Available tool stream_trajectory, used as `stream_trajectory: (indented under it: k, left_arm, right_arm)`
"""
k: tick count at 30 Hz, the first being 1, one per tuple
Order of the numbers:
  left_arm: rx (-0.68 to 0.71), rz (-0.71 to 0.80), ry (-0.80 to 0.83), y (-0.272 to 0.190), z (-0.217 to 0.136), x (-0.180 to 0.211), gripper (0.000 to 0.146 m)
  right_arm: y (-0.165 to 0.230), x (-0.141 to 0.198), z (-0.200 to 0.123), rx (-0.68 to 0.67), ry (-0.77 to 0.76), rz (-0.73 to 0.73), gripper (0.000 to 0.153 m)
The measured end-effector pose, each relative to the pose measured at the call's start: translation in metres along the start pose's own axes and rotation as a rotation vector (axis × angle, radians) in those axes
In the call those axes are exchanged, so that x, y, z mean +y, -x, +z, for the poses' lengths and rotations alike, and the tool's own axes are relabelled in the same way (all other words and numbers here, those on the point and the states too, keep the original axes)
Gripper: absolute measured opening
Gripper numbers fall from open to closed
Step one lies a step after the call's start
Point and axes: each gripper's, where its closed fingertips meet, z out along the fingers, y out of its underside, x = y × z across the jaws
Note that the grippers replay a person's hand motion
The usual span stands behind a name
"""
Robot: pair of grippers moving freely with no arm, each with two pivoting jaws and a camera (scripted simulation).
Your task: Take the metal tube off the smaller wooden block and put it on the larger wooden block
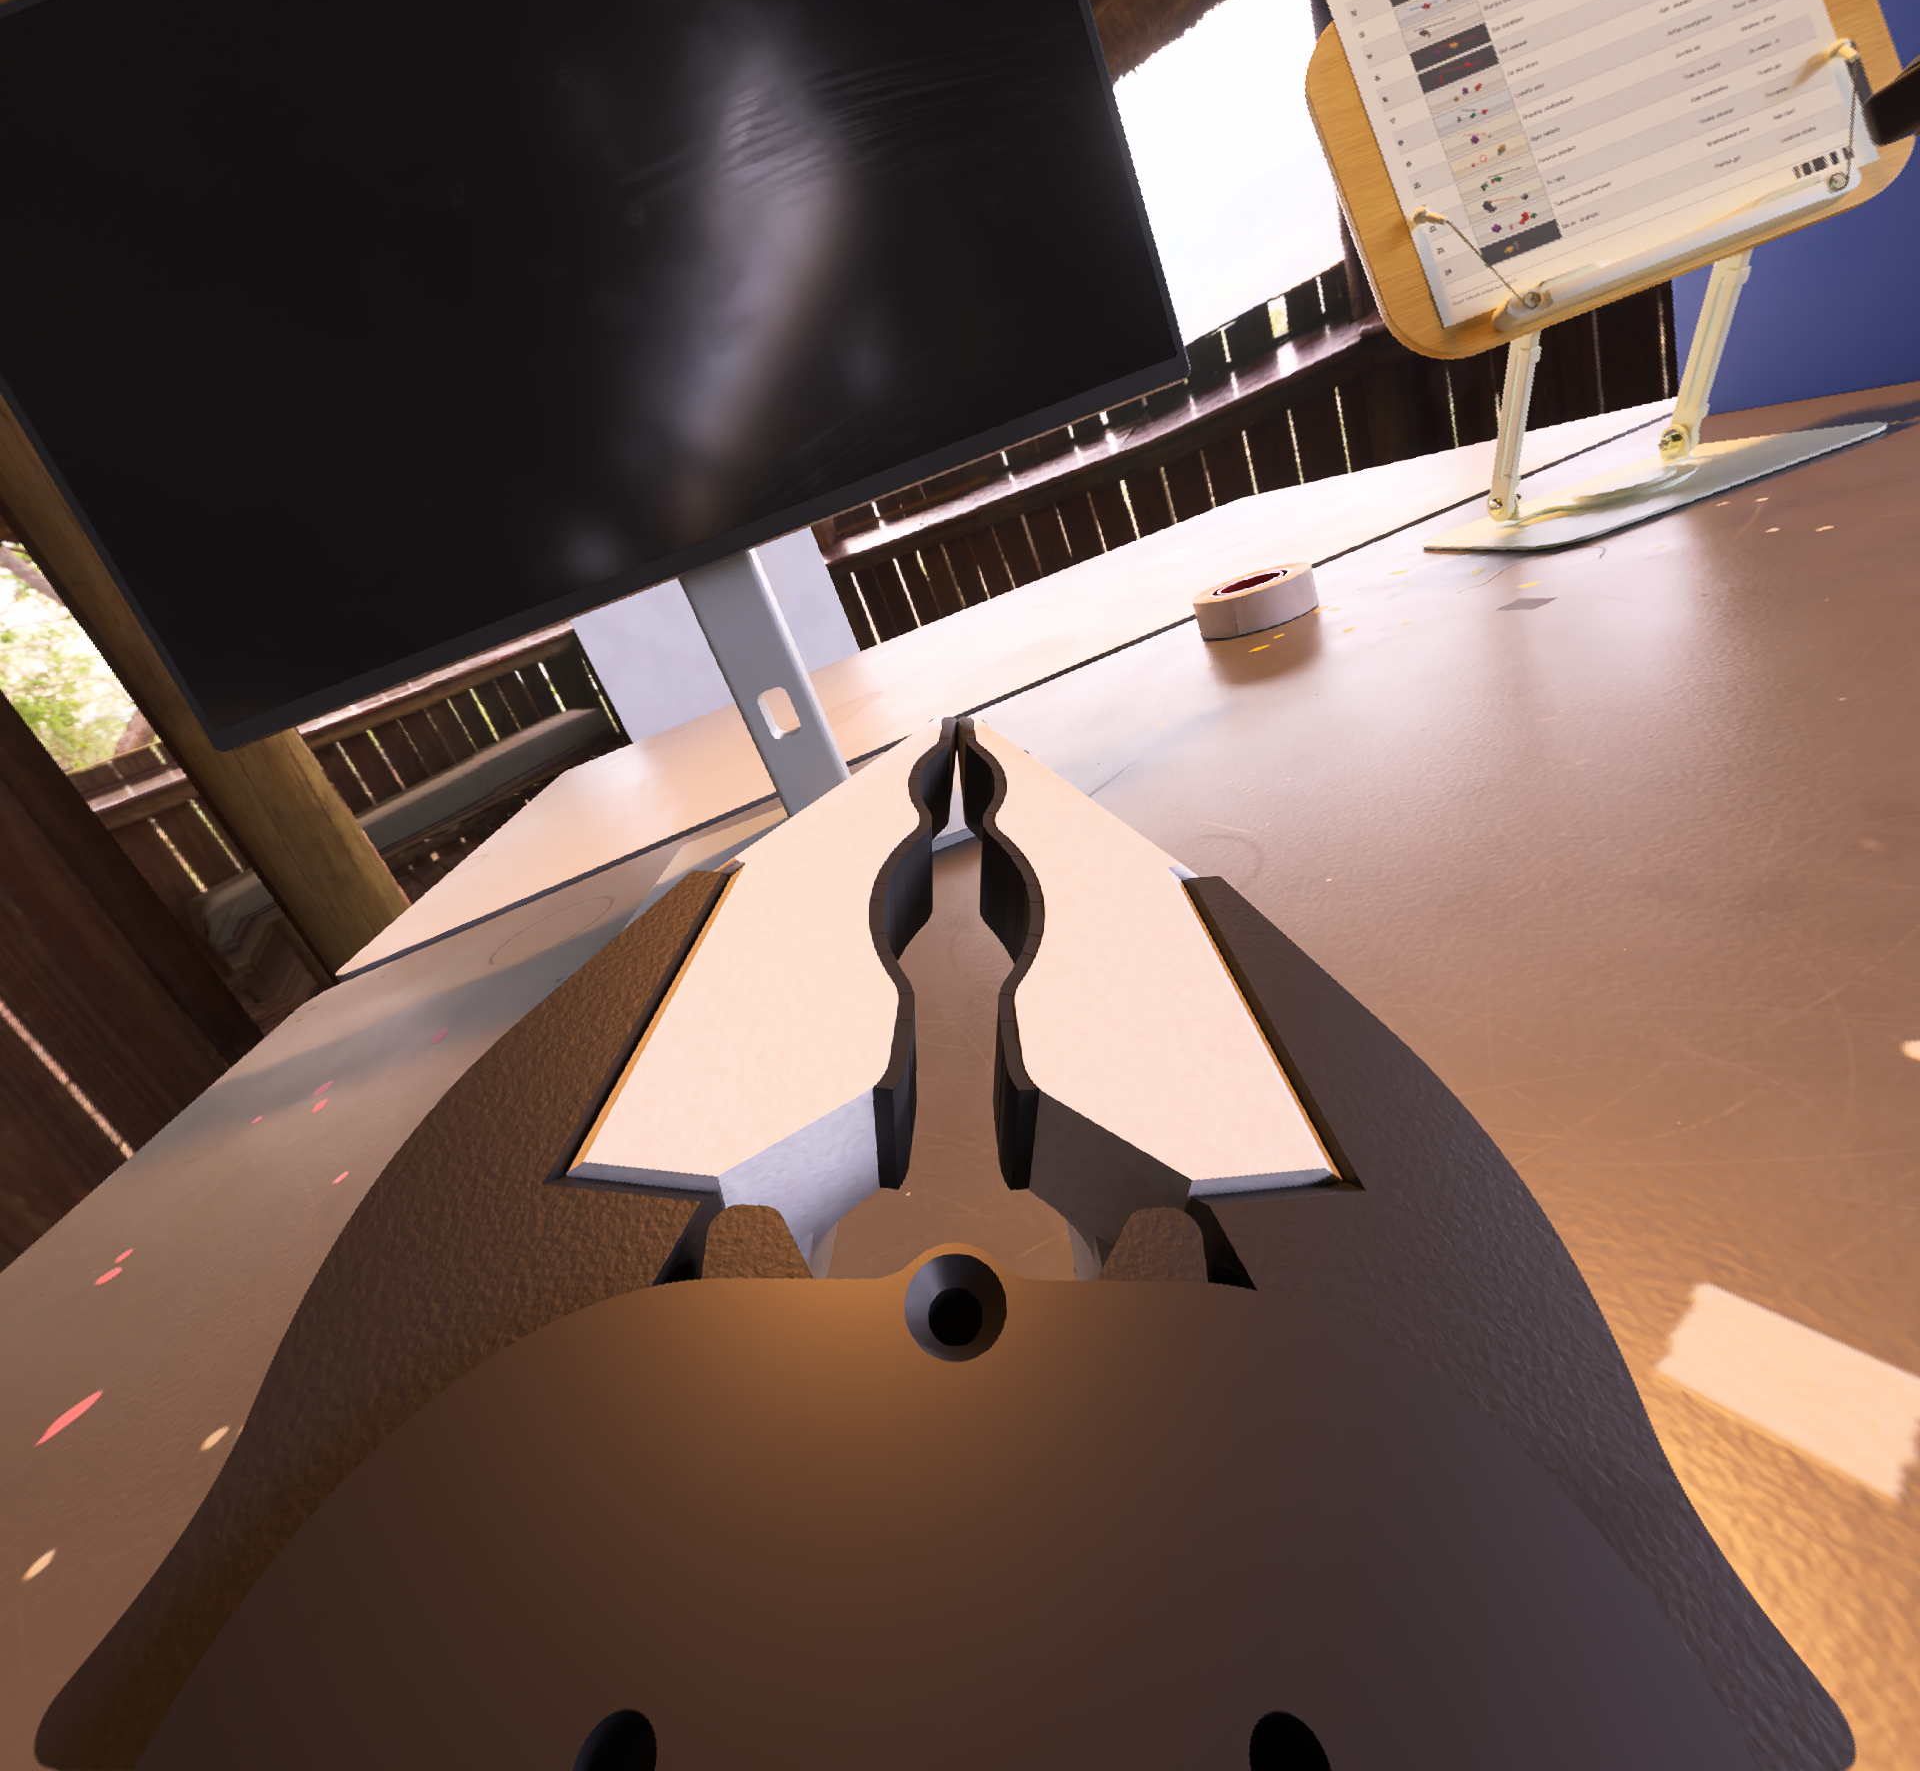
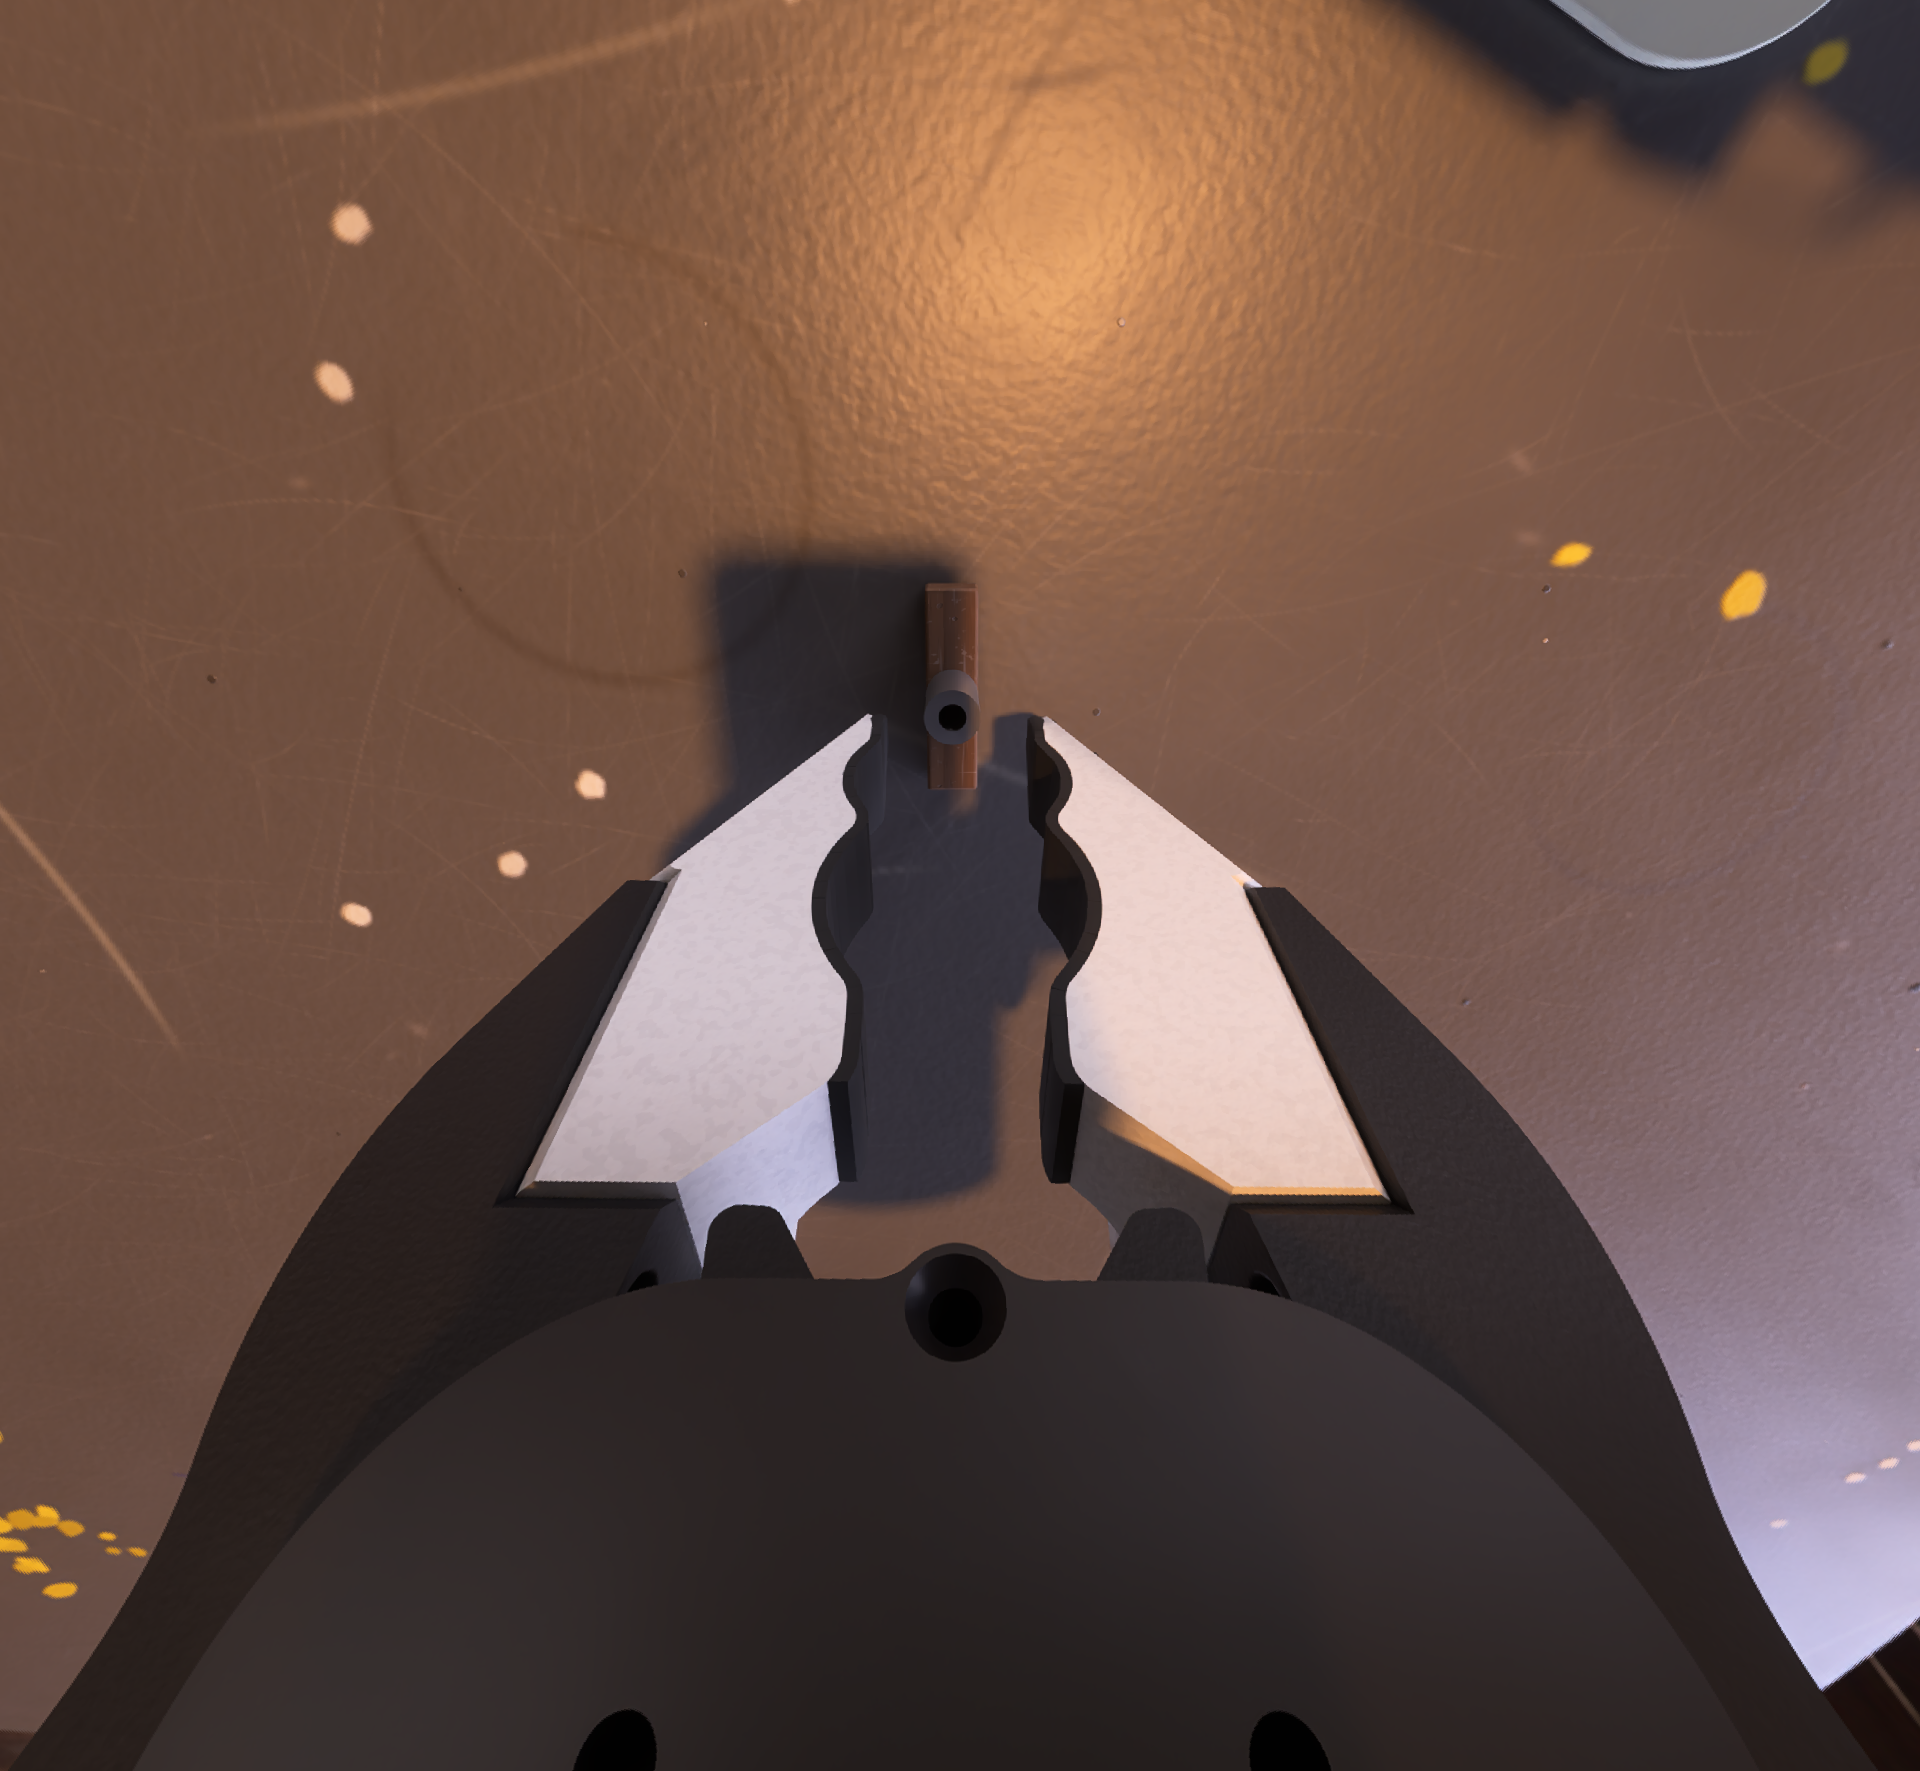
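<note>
My right gripper (image 2: 951,734) hangs above the tabletop with its jaws parted to a moderate gap and nothing between them; just past the fingertips, centred on that gap, the short grey metal tube (image 2: 952,715) stands on end on the small brown wooden block (image 2: 952,682), its bore facing me. The risk, as I judge it: the block is narrow, so one finger touching first could tip the tube or drag the block along the scuffed brown table (image 2: 1039,319); the tube looks smooth, so a shallow pinch could let it slip. The larger block is in neither view, so I would be carrying blind.

My left gripper (image 1: 957,734) rests idle, jaws closed tip to tip on nothing; beyond it a roll of beige tape (image 1: 1255,599), then a dark monitor (image 1: 520,267) and a wooden document stand (image 1: 1600,90) holding a printed sheet; I read out none of its writing, and see no brands.
</note>
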Motion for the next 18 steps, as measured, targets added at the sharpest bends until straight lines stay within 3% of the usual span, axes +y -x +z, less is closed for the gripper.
stream_trajectory:
  k: [4,11,14,18]
  left_arm:
    - [0.001,0.001,0.0,0.0,0.0,0.0,0.0]
    - [-0.002,0.001,0.0,0.0,0.0,0.0,0.0]
    - [-0.006,-0.001,0.0,0.001,0.0,0.0,0.0]
    - [-0.025,-0.016,-0.004,0.005,-0.001,-0.001,0.0]
  right_arm:
    - [0.001,-0.001,-0.001,0.002,0.002,-0.015,0.009]
    - [0.013,-0.009,-0.027,-0.025,-0.126,-0.025,0.009]
    - [0.072,-0.024,-0.054,-0.127,-0.289,-0.168,0.009]
    - [0.219,-0.028,-0.078,-0.316,-0.474,-0.533,0.009]
